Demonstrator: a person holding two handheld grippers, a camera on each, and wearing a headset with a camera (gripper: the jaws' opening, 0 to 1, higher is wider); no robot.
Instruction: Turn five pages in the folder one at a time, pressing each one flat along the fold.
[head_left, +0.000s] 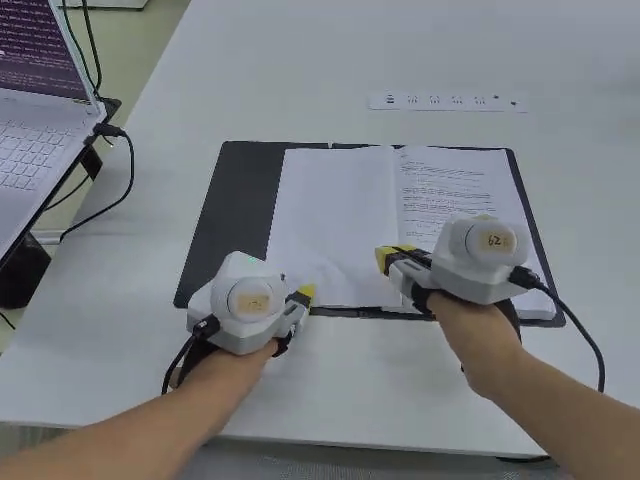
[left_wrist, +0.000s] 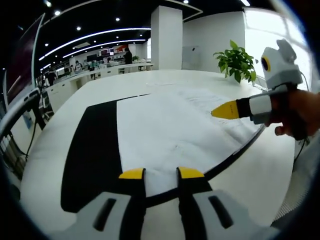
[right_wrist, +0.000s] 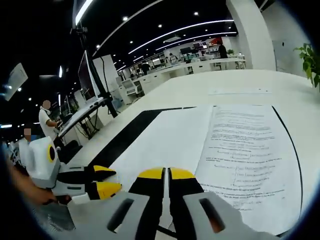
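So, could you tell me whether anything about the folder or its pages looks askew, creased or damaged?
Nothing stands out. The folder lies open on the table, its blank left page and printed right page flat, with no tear or crease visible.

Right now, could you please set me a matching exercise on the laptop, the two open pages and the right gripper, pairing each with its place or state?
Things:
1. laptop
2. printed page
3. blank page
4. right gripper

Places or states:
A. left of the fold
B. jaws shut, by the near edge of the folder
C. far left, lid open
D. right of the fold

Pairs: 1-C, 2-D, 3-A, 4-B.
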